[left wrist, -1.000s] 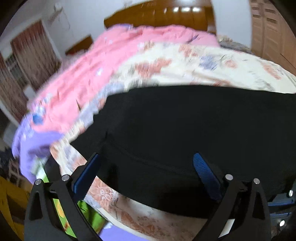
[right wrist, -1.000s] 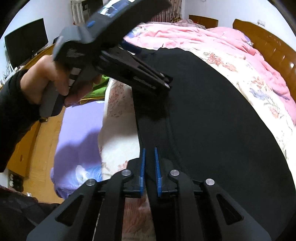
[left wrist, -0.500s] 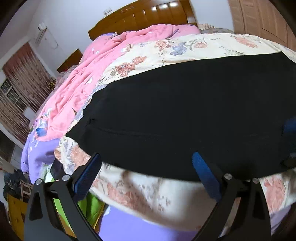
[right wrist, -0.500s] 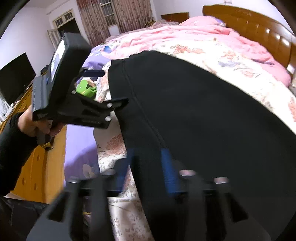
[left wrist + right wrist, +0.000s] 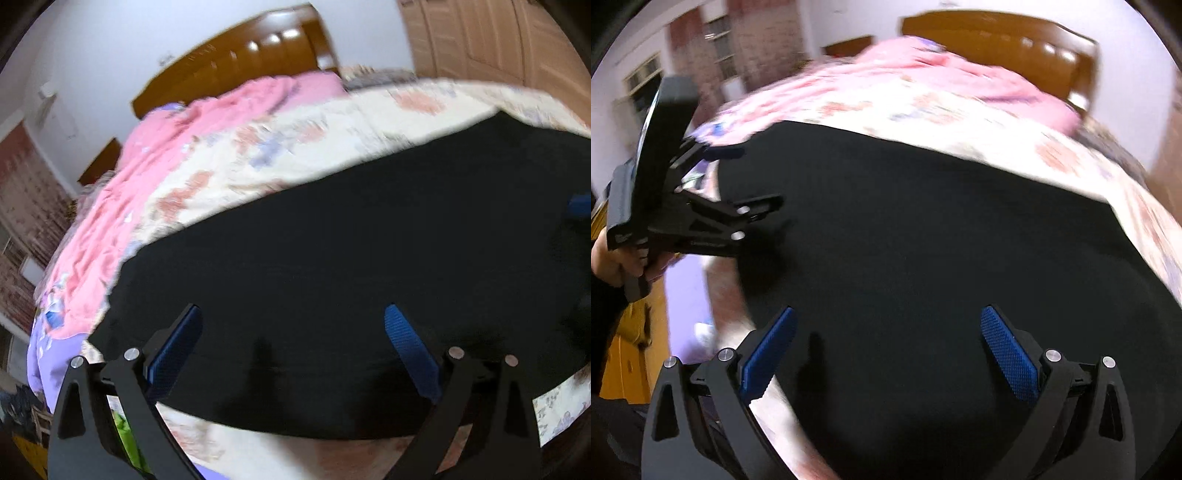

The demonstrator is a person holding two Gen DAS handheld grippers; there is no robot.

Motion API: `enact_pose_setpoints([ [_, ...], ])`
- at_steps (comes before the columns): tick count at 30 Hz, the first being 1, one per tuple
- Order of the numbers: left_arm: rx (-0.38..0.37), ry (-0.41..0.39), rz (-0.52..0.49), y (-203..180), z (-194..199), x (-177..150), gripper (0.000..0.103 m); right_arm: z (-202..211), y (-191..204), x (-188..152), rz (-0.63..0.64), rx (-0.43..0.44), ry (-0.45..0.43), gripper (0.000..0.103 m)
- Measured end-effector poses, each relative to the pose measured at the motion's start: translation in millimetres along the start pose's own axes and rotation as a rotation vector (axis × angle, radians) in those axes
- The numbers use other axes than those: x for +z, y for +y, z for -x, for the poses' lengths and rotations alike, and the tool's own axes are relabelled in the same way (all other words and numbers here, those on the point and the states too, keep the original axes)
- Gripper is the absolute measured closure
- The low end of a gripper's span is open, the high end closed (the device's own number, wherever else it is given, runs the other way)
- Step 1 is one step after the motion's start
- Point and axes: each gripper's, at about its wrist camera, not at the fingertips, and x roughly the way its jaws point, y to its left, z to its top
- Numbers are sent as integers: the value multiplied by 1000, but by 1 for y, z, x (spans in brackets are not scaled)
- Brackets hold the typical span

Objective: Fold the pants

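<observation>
Black pants (image 5: 351, 258) lie spread flat across a floral bedsheet (image 5: 295, 147), their near edge hanging toward the bed's side. My left gripper (image 5: 291, 310) hovers open over the pants' near edge with nothing between its blue pads. In the right wrist view the same pants (image 5: 942, 240) fill the middle. My right gripper (image 5: 889, 310) is above them, its jaws opening wide, and no cloth is pinched between the pads. The left gripper (image 5: 761, 177) shows at the left of that view, held by a hand (image 5: 613, 258). One blue pad of the right gripper (image 5: 580, 205) peeks in at the left view's right edge.
A rumpled pink quilt (image 5: 155, 177) lies on the far side of the bed, against a wooden headboard (image 5: 240, 62). Wardrobe doors (image 5: 480, 40) stand at the back right. A purple sheet (image 5: 683, 295) hangs down the bed's side, and something green (image 5: 123, 435) lies below it.
My right gripper's jaws went from nearly shut at the pants' edge to wide apart. Both grippers have slid sideways along the pants and rolled; the left stayed open.
</observation>
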Motion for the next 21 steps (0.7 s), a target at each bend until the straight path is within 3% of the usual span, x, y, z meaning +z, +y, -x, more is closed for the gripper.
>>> enact_pose_setpoints([
  [2,9,14,-16,-10,-7,-9,4,2,-16,-21,-1,-73,52,5],
  [4,-11,19,32,-5,-7,-13,4,9,-27,-38,-34,-21,41,4],
  [6,-46,56,67,1,-12,-10,4,20,-29,-53,4,-28,36,4],
  [8,-12,76,31,-6,-4,1,5,36,-34,-59,-5,-22,53,4],
  [9,-19,49,13,-11,4,9,5,45,-40,-59,-21,-29,33,4],
  [12,-140,-62,9,-36,34,44,4,71,-77,-61,-109,-137,-29,4],
  [15,-211,-120,-62,-83,37,82,3,81,-122,-66,-205,-257,-31,4],
  [18,-264,-120,-156,-142,23,108,3,80,-161,-78,-245,-436,42,4],
  [19,-294,-94,-189,-164,13,114,3,78,-173,-90,-261,-464,96,4],
  [20,-291,-69,-215,-179,5,116,3,77,-181,-100,-272,-439,120,4],
  [21,-269,-29,-240,-194,-8,116,2,83,-183,-109,-274,-392,91,4],
])
